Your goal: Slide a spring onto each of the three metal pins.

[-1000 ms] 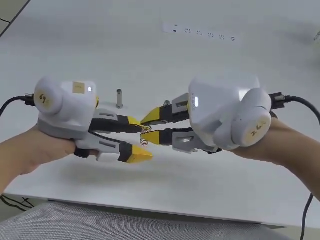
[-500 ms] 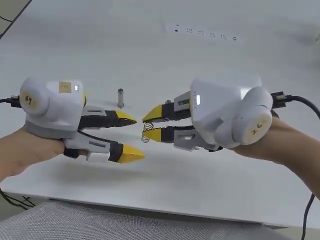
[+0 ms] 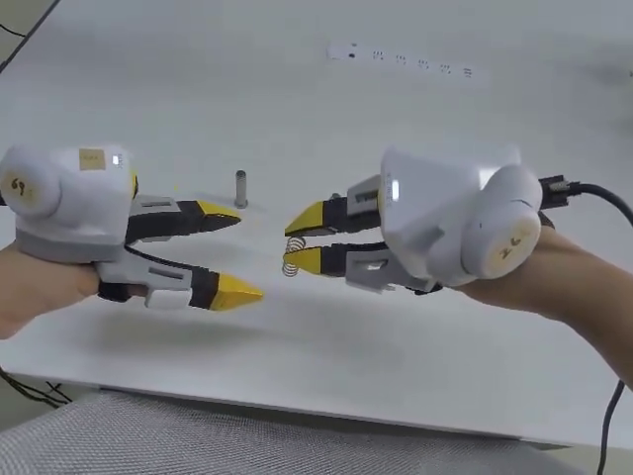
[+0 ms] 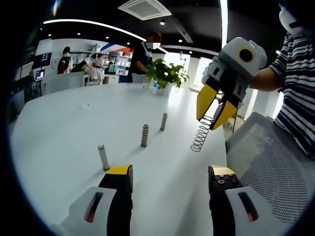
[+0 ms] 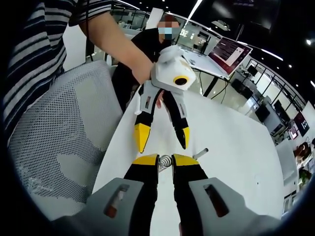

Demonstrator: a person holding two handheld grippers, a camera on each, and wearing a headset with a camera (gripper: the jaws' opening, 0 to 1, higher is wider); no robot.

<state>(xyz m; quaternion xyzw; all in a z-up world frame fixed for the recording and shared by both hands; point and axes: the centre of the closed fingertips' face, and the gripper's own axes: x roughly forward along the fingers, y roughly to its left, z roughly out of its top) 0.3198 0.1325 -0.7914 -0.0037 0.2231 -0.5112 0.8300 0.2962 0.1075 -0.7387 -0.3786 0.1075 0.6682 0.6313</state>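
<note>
The spring (image 4: pixel 201 136) is clamped by one end in the right gripper (image 4: pixel 209 122), whose yellow tips are drawn narrow on it. In the left gripper view it sits right of centre. Its long axis slants from the tips at upper right down to a free end at lower left, clear of the white table (image 4: pixel 59 128). In the right gripper view a few coils show between the pads at lower centre, and the rest is hidden. In the head view the spring is a small bundle of coils at the tips near mid-frame, and its direction is hard to read there.

The left gripper (image 3: pixel 242 254) is at the left of the head view, jaws spread wide with nothing between them and tips apart from the spring.

At lower left in the left gripper view a bare pin (image 4: pixel 103 156) stands upright, just above that gripper's own left jaw. Toward centre, two more upright pins each wear a spring: the nearer loaded pin (image 4: pixel 144 135) and the farther loaded pin (image 4: pixel 163 121).

A power strip (image 3: pixel 401 67) lies at the upper right of the head view.
</note>
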